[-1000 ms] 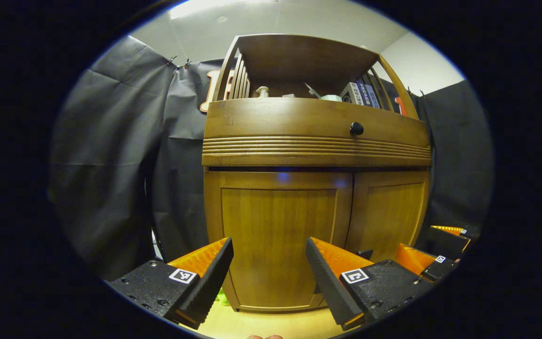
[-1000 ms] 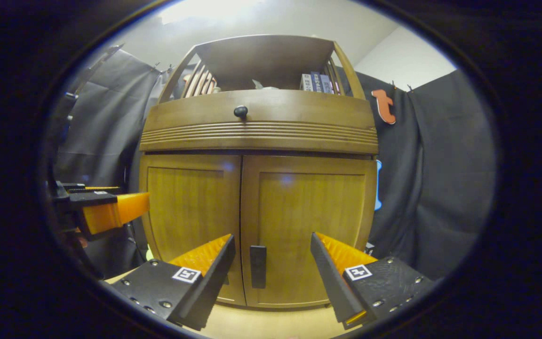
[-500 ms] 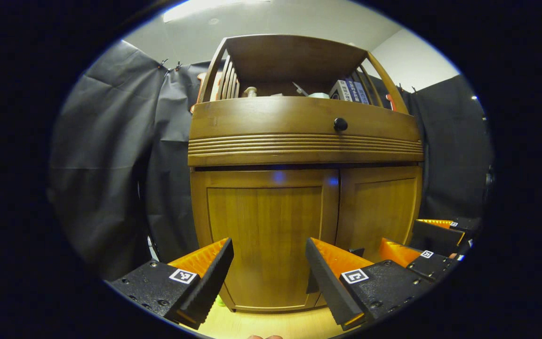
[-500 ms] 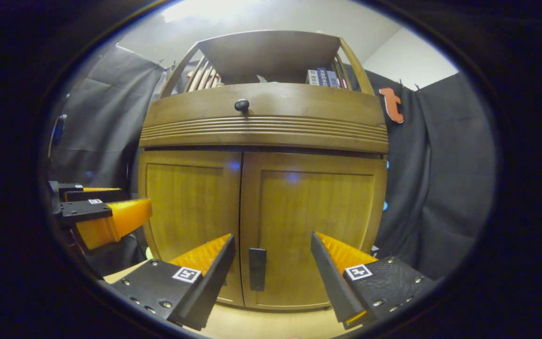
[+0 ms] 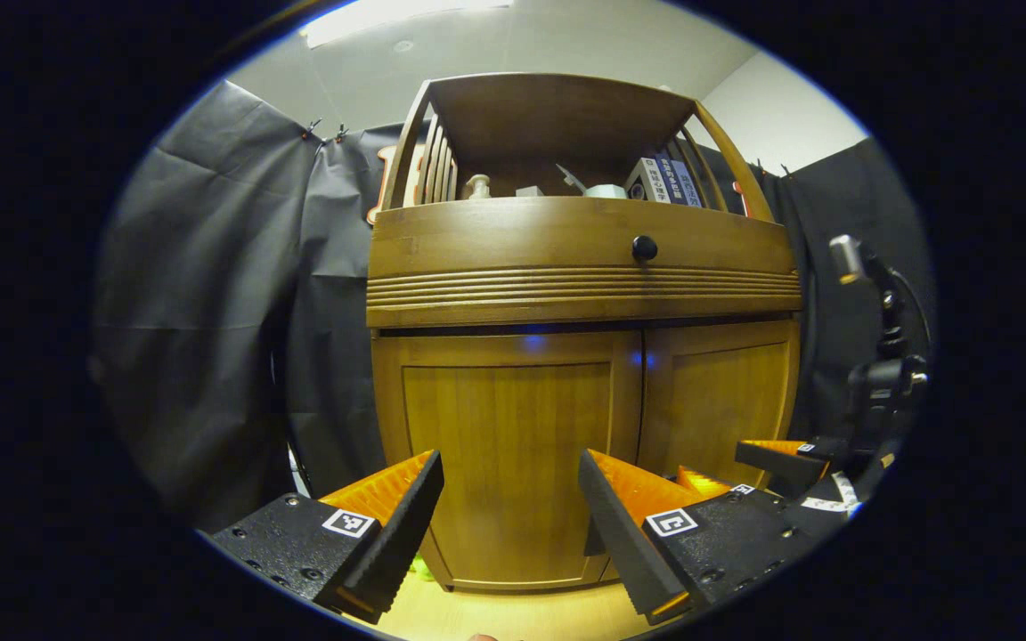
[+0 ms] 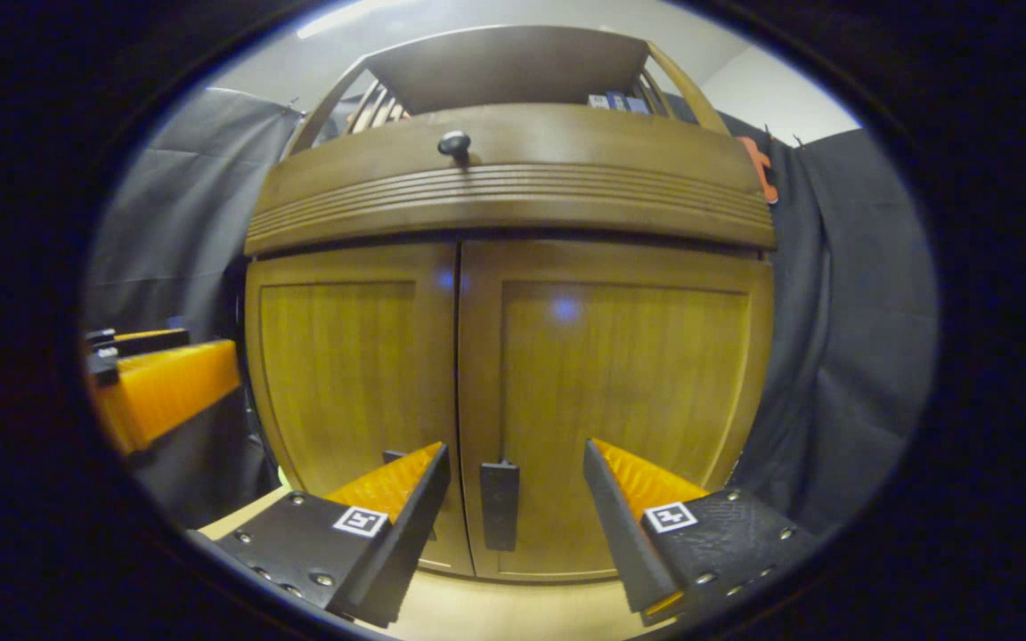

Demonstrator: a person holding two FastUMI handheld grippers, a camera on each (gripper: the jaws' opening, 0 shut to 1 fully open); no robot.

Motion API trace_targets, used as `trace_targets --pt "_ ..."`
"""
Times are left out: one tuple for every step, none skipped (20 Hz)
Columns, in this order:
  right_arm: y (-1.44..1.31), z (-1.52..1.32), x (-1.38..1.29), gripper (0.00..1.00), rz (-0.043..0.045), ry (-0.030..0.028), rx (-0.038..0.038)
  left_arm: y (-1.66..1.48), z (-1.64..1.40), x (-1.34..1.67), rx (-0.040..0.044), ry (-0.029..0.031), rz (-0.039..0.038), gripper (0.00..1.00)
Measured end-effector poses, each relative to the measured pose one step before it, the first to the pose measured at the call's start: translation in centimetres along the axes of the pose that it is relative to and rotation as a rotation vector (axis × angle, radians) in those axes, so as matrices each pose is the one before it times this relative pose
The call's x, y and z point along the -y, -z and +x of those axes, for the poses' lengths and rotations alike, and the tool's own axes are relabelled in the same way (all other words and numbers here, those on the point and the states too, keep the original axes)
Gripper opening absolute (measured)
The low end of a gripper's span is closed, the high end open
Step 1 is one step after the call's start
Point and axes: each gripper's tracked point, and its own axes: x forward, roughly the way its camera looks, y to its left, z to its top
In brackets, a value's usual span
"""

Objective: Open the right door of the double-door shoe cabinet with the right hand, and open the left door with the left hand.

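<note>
A brown wooden shoe cabinet [image 6: 513,178] stands ahead with both doors closed. The right door [image 6: 629,392] has a dark handle [image 6: 499,506] low by the centre seam. My right gripper [image 6: 513,521] is open, its fingers on either side of that handle and short of it. The left door [image 5: 504,445] faces my left gripper [image 5: 509,525], which is open and holds nothing. The left door's handle [image 5: 591,539] is mostly hidden behind the left gripper's right finger. The right gripper [image 5: 771,467] shows low at the right in the left gripper view; the left gripper [image 6: 161,387] shows at the left in the right gripper view.
Above the doors runs a drawer front with a black knob [image 5: 645,248]. An open shelf on top holds books [image 5: 664,181] and small items. Black cloth hangs on both sides. A stand with a device [image 5: 878,356] is at the right. The floor [image 6: 513,610] is light wood.
The right gripper has moved closer to the cabinet, so its doors and handle loom larger. The left gripper view has shifted slightly, and a stand has come into view at its right.
</note>
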Motion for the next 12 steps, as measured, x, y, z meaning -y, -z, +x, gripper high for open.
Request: trace_targets --pt "0.871 0.712 -0.37 0.88 0.011 -0.00541 -0.02678 -0.03 -0.214 -0.58 -0.00218 -0.01277 0.00407 0.92" --pt "0.751 0.946 -0.115 0.87 0.00463 0.00674 -0.02259 -0.019 -0.126 -0.52 -0.00253 -0.01269 0.00237 0.92" --pt "0.689 0.545 -0.17 0.74 -0.00067 0.00094 -0.0204 0.11 -0.209 -0.506 -0.00302 -0.01267 -0.00056 0.92" --pt "0.821 0.797 -0.158 0.77 -0.00495 0.00498 -0.02247 -0.035 -0.09 -0.551 -0.00177 -0.01174 -0.00217 0.92" --pt "0.62 0.811 -0.073 0.77 -0.00942 0.00799 -0.02071 0.02 -0.134 -0.507 -0.00242 -0.01221 -0.00279 0.92" --pt "0.793 0.477 -0.072 0.74 -0.0066 -0.00049 -0.01748 0.033 -0.123 -0.479 -0.00353 -0.01102 -0.00263 0.92" --pt "0.764 1.052 -0.295 0.74 -0.00326 -0.00119 -0.01761 0.167 -0.097 -0.464 -0.00437 -0.01046 -0.00169 0.92" --pt "1.037 0.223 -0.021 0.74 -0.00824 0.01604 -0.02188 0.121 -0.077 -0.457 -0.00387 -0.01037 -0.00064 0.95" --pt "0.388 0.415 -0.188 0.63 0.0058 -0.0054 -0.01338 0.108 -0.071 -0.479 -0.0027 -0.01036 -0.00007 0.95" --pt "0.409 -0.019 0.162 0.51 0.00598 0.01242 -0.01334 0.047 0.0 -0.474 -0.00135 -0.00995 -0.00015 0.95" --pt "0.501 -0.227 0.345 0.43 -0.00229 0.0122 -0.02575 0.075 0.009 -0.34 -0.00198 -0.00835 -0.0012 0.95" --pt "-1.118 -1.446 0.155 0.38 0.02164 0.00674 0.02008 0.077 0.007 -0.3 -0.00256 -0.00519 -0.00227 0.95"
